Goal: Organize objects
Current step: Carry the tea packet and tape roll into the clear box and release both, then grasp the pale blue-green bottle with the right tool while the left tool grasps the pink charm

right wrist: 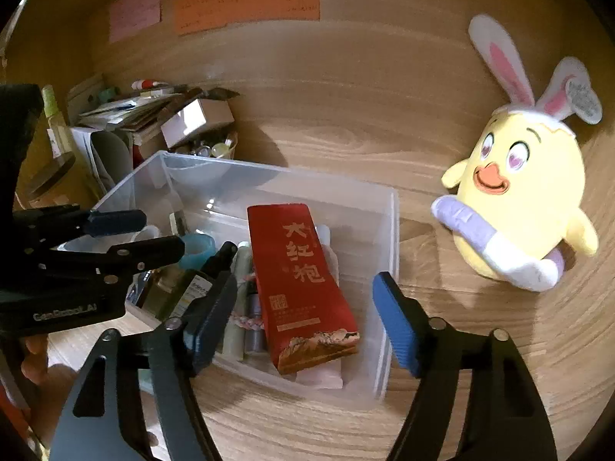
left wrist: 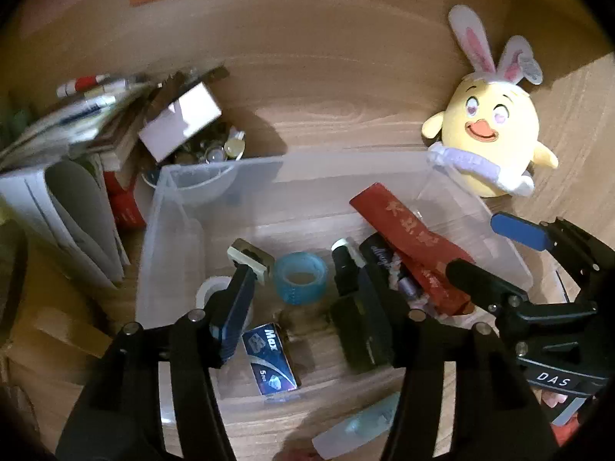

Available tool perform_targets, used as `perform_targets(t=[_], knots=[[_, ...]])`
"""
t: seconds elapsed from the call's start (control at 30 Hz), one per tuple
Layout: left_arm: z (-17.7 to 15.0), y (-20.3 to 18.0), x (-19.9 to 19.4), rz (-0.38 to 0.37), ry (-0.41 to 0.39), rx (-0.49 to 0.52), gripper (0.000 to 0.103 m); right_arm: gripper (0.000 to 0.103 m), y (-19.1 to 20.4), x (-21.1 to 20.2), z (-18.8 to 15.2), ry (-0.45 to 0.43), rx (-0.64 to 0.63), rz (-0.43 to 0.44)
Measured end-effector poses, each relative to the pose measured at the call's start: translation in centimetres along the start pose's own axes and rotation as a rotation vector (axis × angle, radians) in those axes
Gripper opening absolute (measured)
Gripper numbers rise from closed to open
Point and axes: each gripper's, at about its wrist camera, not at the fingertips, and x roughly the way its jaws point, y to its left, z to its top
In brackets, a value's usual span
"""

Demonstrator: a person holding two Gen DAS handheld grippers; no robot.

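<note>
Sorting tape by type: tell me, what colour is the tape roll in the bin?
Translucent blue tape roll, clearest in the left wrist view.

bin (right wrist: 388, 238) top: open | left: clutter pile (right wrist: 153, 115) | right: plush chick (right wrist: 526, 207)

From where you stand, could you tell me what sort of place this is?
Probably a home desk or study corner: coloured paper notes stuck on the wood panel behind, a stack of books and papers at the left, and a yellow chick plush toy beside a clear storage bin of stationery.
</note>
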Motion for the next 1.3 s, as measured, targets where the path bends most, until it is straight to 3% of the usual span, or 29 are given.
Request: perform_targets(t=[0.27,0.43,0.77,1.13,1.2,1.3], knots=[[-0.4,-0.5,-2.8,0.012,-0.056,0.016,0.082,0.077,0.2,-2.9,-0.6,-0.038,-0.004,-0.002],[-1.3,-0.2,-4.8,0.010,-0.076,0.006,0.088,0.081,0.3,-5.3,-1.7,-0.073,-0.003,-0.002],[-5.7,0.5,-6.4,0.031,-0.023,0.029,0.088,0.081,0.5,-6.9,-4.4,-0.046,0.021,0.052],[-10.5,-0.1,-3.7,0.021,0.116,0.098,0.087,0.081,2.4,-5.2,-6.2,0.041,0.016,0.107],[-10.9,-0.1,-3.3,0.012,0.133,0.108,0.084,0.081,2.9,-4.8,-6.3,0.056,0.008,0.118],[-11.1,0.1,-3.0,-0.020,0.163,0.111,0.069,0.081,3.9,-3.9,-6.4,0.081,-0.016,0.135]])
